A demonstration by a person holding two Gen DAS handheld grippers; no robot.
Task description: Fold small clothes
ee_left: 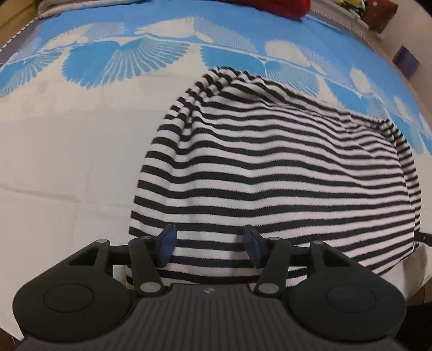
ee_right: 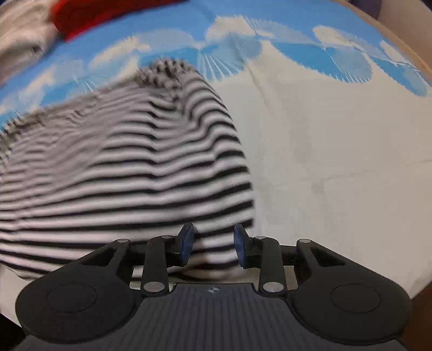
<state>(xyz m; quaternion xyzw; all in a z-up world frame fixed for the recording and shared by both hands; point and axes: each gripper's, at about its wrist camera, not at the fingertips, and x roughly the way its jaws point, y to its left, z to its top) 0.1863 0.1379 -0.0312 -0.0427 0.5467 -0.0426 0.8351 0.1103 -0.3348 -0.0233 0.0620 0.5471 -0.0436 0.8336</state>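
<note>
Showing sharp striped garment (ee_left: 270, 167) left; right view blurred.

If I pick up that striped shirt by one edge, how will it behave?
The striped shirt is probably floppy: it lies in soft wrinkles and bunches at its far end, so it would likely drape and unfold. It looks thin and light. Pushed across the bedsheet, it would likely crumple rather than slide.

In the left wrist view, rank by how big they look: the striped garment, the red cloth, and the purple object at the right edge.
1. Striped garment, by far the largest.
2. Red cloth, cut off by the frame's top edge.
3. Purple object, smallest.
The last two lie farther away, so true sizes stay unsure.
</note>
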